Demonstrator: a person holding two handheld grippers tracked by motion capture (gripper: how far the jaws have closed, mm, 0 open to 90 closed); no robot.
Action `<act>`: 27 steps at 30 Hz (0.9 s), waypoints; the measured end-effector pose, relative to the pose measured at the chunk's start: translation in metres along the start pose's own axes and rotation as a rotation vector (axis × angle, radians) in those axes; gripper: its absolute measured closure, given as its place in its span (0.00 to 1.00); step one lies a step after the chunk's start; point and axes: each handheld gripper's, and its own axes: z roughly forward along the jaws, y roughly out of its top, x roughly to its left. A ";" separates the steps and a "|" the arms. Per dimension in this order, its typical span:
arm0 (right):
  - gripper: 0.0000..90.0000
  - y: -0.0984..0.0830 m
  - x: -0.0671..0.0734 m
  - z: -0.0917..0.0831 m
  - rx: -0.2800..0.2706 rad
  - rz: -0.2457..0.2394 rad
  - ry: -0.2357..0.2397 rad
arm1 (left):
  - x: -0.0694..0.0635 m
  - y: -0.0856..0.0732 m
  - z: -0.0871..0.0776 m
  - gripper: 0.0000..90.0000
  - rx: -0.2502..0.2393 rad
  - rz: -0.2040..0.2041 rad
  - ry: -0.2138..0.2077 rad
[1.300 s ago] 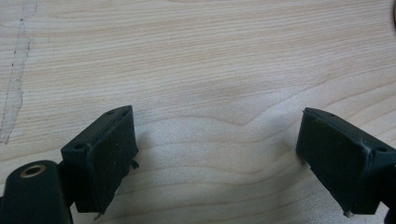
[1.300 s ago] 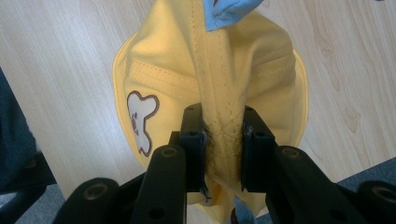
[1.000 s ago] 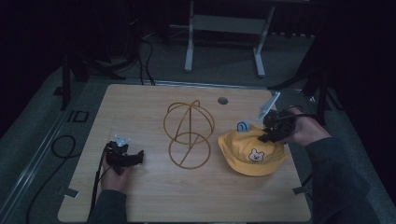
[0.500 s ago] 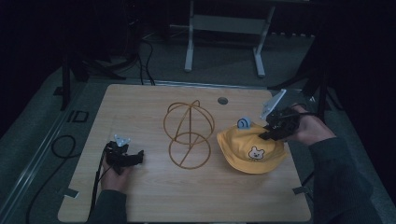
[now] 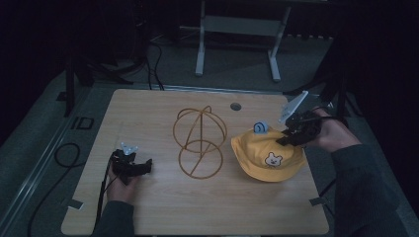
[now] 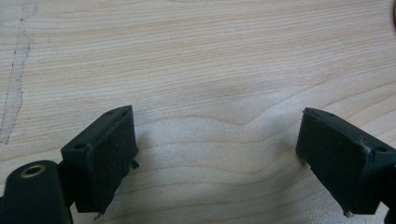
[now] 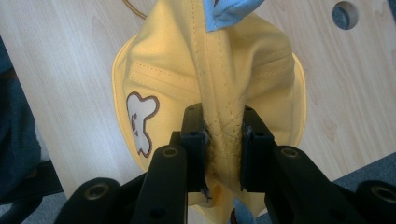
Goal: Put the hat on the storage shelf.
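Wire globe stand (image 5: 199, 141) mid-table (image 5: 163, 217); round hole (image 5: 235, 106) near far edge; metal frame (image 5: 237, 29) on floor beyond.

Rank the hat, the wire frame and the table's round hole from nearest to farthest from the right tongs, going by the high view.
1. Hat: pinched in the right tongs at its crown, so touching.
2. Hole: up and to the left of the tongs, near the table's far edge.
3. Wire frame: farther left, at mid-table, beyond the hat.
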 end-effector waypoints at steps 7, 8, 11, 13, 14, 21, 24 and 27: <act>0.84 0.001 -0.002 -0.006 -0.002 0.001 -0.006 | 0.000 0.000 0.000 0.13 0.000 0.003 0.001; 0.84 0.001 -0.003 -0.007 -0.002 0.003 -0.007 | 0.000 0.000 0.000 0.13 0.000 0.002 0.001; 0.84 0.001 -0.004 -0.008 -0.009 0.004 -0.009 | 0.000 0.000 0.000 0.13 0.000 0.002 0.001; 0.84 0.000 -0.005 -0.009 -0.016 0.006 -0.011 | 0.000 0.000 0.000 0.13 0.000 0.002 0.001; 0.84 0.000 -0.005 -0.010 -0.018 0.009 -0.012 | 0.000 0.000 0.000 0.13 0.000 0.002 0.001; 0.84 -0.002 -0.010 -0.013 -0.027 0.020 -0.015 | 0.000 0.000 0.000 0.13 0.000 0.002 0.001; 0.84 -0.002 -0.013 -0.013 -0.037 0.028 -0.016 | 0.000 0.000 0.000 0.13 0.000 0.001 0.001; 0.84 -0.002 -0.016 -0.014 -0.048 0.032 -0.018 | 0.000 0.000 0.000 0.13 -0.001 0.001 0.001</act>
